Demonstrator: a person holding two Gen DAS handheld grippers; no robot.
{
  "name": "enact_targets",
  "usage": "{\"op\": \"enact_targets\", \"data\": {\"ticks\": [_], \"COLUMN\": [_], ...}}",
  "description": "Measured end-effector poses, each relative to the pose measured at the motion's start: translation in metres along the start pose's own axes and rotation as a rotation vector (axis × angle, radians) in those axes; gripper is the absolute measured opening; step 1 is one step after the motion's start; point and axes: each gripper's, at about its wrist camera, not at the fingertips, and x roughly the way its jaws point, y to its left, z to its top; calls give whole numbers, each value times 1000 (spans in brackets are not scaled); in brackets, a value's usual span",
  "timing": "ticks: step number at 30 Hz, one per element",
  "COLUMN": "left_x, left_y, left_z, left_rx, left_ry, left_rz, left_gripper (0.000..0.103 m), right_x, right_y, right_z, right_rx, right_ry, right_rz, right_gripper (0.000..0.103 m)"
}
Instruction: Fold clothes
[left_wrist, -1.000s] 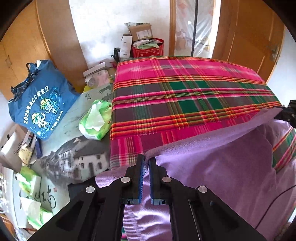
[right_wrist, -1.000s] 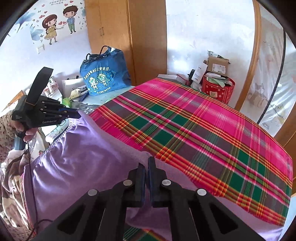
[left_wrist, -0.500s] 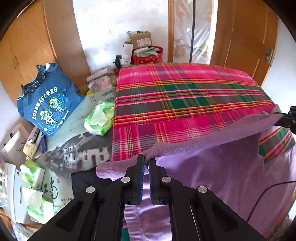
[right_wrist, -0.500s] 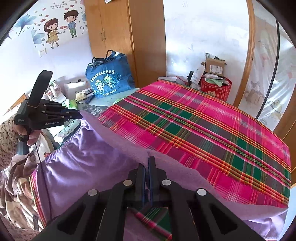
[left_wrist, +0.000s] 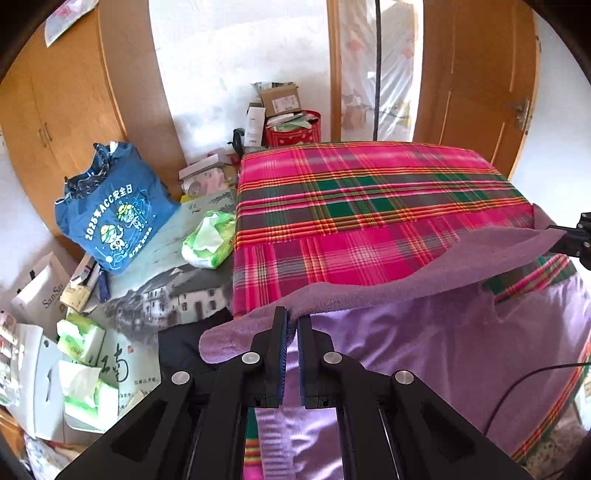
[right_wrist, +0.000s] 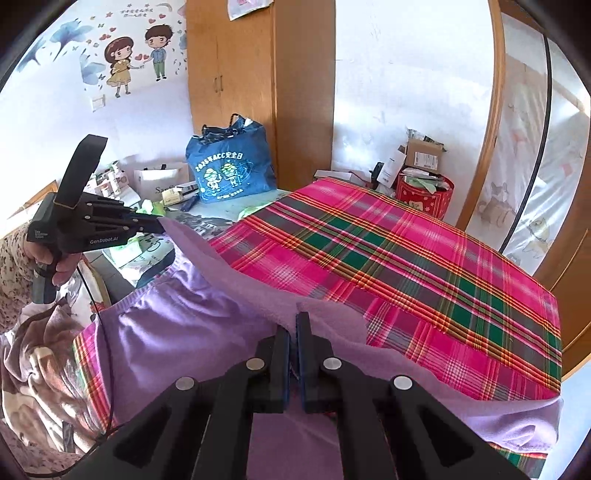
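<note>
The fuzzy lilac fleece garment has been drawn back toward six o'clock off the pink-and-green plaid bedcover, baring much more plaid than a second ago. Its pinched top edge now hangs lifted between the left gripper and right gripper, both raised and pulled back.

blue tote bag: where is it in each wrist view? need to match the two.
Left wrist: blue tote bag at left, mid-height, leaning on the wooden wardrobe.
Right wrist: blue tote bag upper centre-left, against the same wardrobe.
Shared landmark: red tin beyond the plaid cloth's far end.
</note>
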Motion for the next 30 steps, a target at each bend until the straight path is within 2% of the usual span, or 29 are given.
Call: {"op": "enact_targets", "data": {"ticks": [10, 16, 23, 25, 26, 27, 29, 30], "left_x": [-26, -35, -20, -13, -9, -5, 3, 7], "left_y": [-5, -5, 15, 23, 27, 30, 34, 36], "left_z": [-26, -46, -80, -91, -97, -103, -112, -115], "left_rx": [4, -19, -250, -354, -410, -461, -552, -588], "left_ry": [2, 9, 57, 77, 88, 98, 112, 113], "left_rz": [19, 3, -84, -148, -184, -221, -292, -322], "left_gripper": [5, 5, 6, 14, 24, 30, 32, 40], "right_x": [-20, -31, -26, -25, -25, -24, -24, -24], "right_y": [32, 46, 51, 50, 50, 49, 48, 47], "right_z": [-18, -33, -51, -55, -56, -57, -58, -58], "right_rx": [-34, -49, -28, -14, -11, -7, 4, 10], "right_ry": [1, -4, 14, 17, 16, 14, 11, 10], "right_rz": [-26, -25, -21, -11, -12, -12, -7, -4], "right_gripper": [4, 4, 4, 4, 4, 4, 3, 4]}}
